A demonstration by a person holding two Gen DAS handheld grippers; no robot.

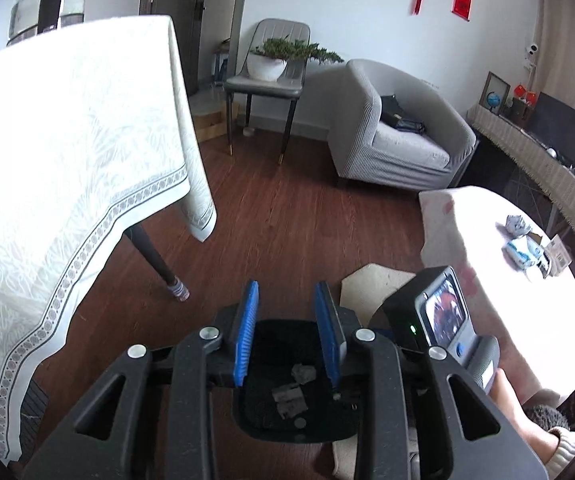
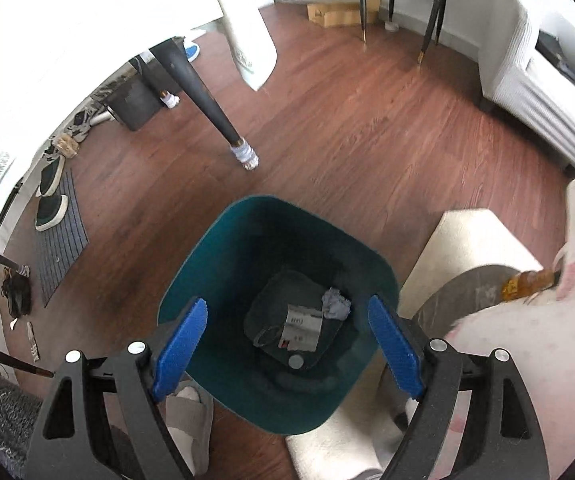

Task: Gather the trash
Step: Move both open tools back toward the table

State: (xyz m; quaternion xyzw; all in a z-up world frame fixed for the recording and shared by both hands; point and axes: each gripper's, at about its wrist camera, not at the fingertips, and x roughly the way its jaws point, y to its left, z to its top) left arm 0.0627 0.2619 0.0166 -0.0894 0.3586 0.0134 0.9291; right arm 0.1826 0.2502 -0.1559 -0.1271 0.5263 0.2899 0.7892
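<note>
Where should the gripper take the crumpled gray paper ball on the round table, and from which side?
Take the crumpled paper ball across its middle, coming down from above. It is a loose lump sitting free on the round table, apart from the blue-and-white packet beside it, so jaws should straddle it. Left gripper looks empty.

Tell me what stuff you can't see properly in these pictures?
- Left wrist view: the bin is mostly hidden behind the left gripper; the scraps in it are dark.
- Left wrist view: the wrappers on the round table are too small and washed out to name.
- Right wrist view: the print on the flat packet in the bin is too small to read.
- Right wrist view: the armchair is cut off by the edge.
</note>
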